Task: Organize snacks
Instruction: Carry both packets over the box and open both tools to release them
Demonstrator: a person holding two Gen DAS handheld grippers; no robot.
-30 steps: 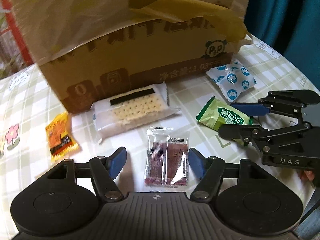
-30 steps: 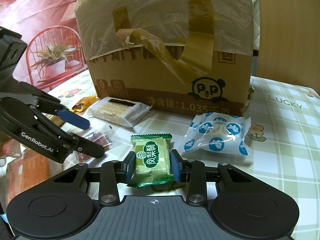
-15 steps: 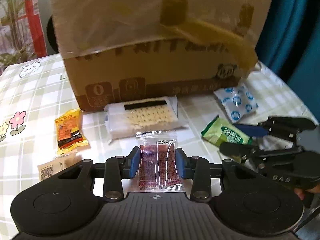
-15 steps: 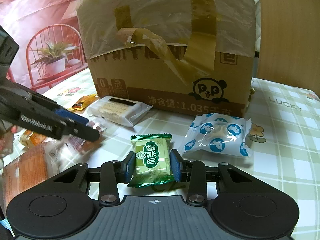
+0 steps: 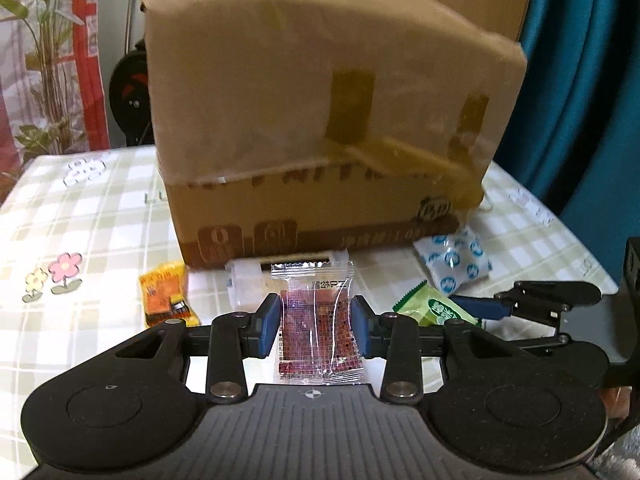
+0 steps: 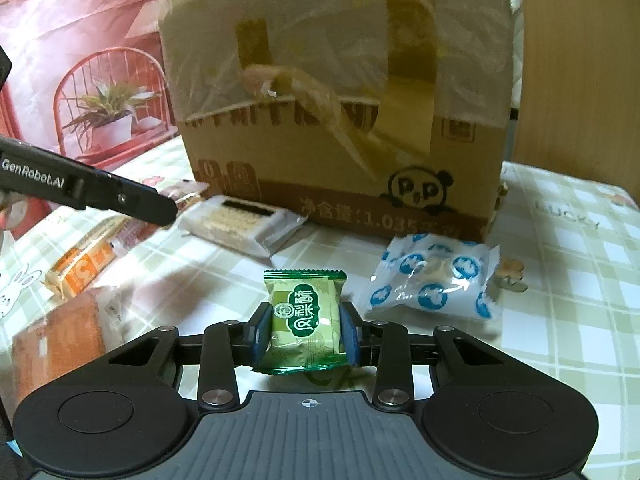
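Note:
My left gripper (image 5: pixel 315 322) is shut on a clear packet of dark red snack (image 5: pixel 318 330), lifted off the checked tablecloth (image 5: pixel 88 216). My right gripper (image 6: pixel 306 334) is shut on a green wrapped pastry (image 6: pixel 305 314), low over the cloth. A big taped cardboard box (image 5: pixel 320 128) stands behind both. In front of it lie a white cracker pack (image 6: pixel 240 222), a blue-dotted white packet (image 6: pixel 434 280) and an orange packet (image 5: pixel 166 294). In the right wrist view the left gripper's black finger (image 6: pixel 120 198) reaches in from the left.
Orange and brown snack packs (image 6: pixel 76 270) lie at the left of the right wrist view. The table's right edge (image 5: pixel 576 248) meets a teal curtain (image 5: pixel 580 80). A wooden panel (image 6: pixel 576 80) stands behind the box on the right, a plant picture (image 6: pixel 104 112) on the left.
My left gripper closed on the clear red packet and lifted it off the cloth. My right gripper has stayed still with the green pastry between its pads.

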